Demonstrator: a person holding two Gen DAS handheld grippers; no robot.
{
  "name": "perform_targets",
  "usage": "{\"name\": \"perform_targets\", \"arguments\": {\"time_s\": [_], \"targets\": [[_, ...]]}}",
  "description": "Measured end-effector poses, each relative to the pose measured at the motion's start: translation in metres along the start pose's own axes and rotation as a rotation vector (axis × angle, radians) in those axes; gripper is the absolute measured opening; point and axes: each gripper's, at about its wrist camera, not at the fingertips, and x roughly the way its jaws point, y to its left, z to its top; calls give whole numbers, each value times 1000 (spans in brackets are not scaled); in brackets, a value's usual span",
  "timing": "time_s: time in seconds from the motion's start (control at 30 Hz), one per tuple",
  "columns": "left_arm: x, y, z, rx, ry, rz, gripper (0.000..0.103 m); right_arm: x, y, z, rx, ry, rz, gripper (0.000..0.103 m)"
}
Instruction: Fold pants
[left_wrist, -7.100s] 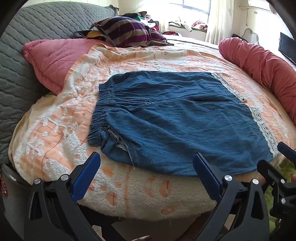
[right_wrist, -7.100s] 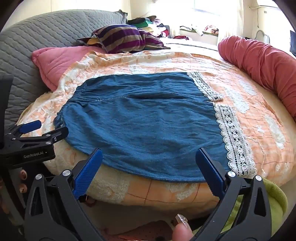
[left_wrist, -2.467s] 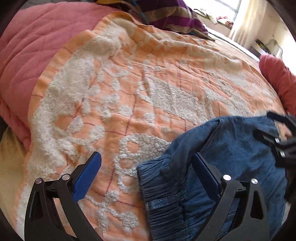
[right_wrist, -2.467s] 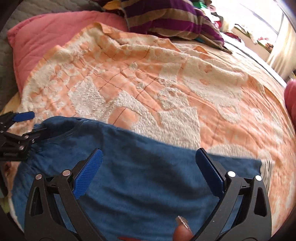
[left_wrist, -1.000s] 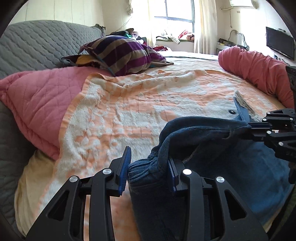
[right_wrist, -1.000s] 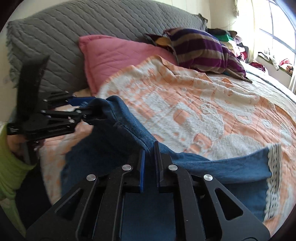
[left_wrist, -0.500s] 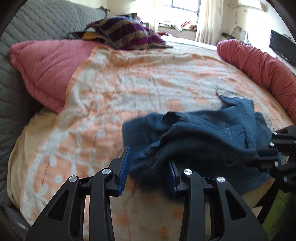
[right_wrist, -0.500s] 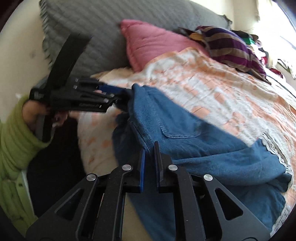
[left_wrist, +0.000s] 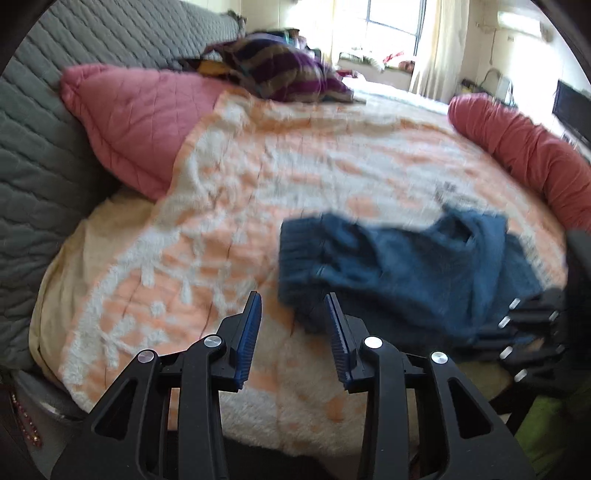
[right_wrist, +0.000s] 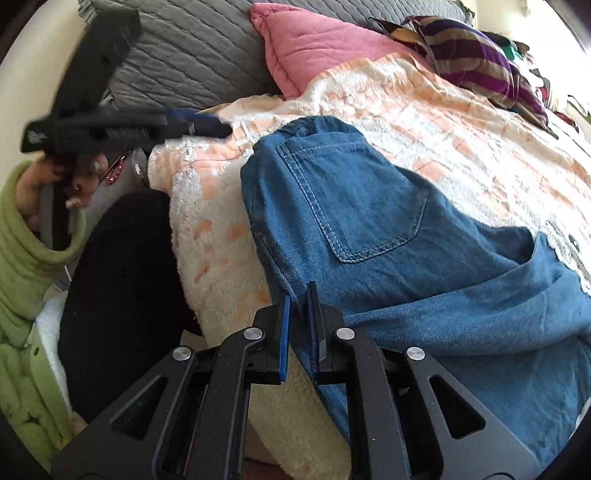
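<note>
Pants (right_wrist: 354, 206) lie folded over on the blanket (right_wrist: 461, 122), right gripper (right_wrist: 298, 328) clamped on their near edge, left gripper (left_wrist: 291, 328) apart and empty beside them; next, probably release and smooth.

Open blanket (left_wrist: 258, 206) is lying free across the bed's middle and far side, giving a gripper passing room. A pink pillow (left_wrist: 147, 122) and grey quilted headboard (left_wrist: 40, 147) are closing off one end, a red bolster (left_wrist: 524, 147) the other; a striped cushion (left_wrist: 284, 77) is blocking the far edge. The denim pants (right_wrist: 388, 236) are occupying the near edge.
</note>
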Motion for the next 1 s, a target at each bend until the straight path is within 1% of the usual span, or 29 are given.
{"name": "perform_targets", "arguments": {"time_s": [0.07,0.13,0.2,0.23,0.27,0.3,0.33,0.37,0.43,0.47,0.5,0.53,0.6,0.73,0.83,0.9,0.93,1.0], "targets": [[2,-12,8,17,-4,-30,33,1,0,-1,4,9,7,6],[16,-32,13,59,5,-62,33,1,1,-2,9,18,5,7],[30,-44,12,79,28,-80,33,0,1,-3,19,25,13,10],[42,-49,8,91,49,-60,33,-1,1,-4,22,26,17,12],[51,-52,2,105,70,-24,33,-4,2,-6,26,25,24,16],[61,-53,-3,115,97,-7,32,-7,2,-8,31,20,26,18],[70,-52,-12,105,121,-16,32,-12,2,-10,37,14,27,19],[73,-52,-16,103,123,-16,32,-18,1,-10,51,-2,32,19],[71,-52,-19,120,107,-6,32,-28,-4,-10,92,-46,37,21],[71,-53,-19,121,107,-6,32,-32,-7,-8,113,-68,29,25],[71,-52,-19,119,105,-9,32,-34,-11,-4,136,-90,0,28],[71,-52,-20,113,104,-15,32,-33,-13,-2,144,-92,-21,29],[70,-50,-21,107,97,-22,32,-22,-18,0,163,-63,-69,30],[69,-48,-20,97,93,-37,32,18,-27,-13,228,78,-94,32],[68,-48,-19,94,87,-37,32,14,-28,-13,237,65,-87,32],[64,-45,-18,76,71,-46,32,3,-31,-11,255,35,-77,38],[62,-44,-17,67,62,-51,32,-7,-33,-10,264,4,-74,39],[48,-41,-14,40,21,-69,33,-22,-36,-10,278,-34,-86,44]]}}
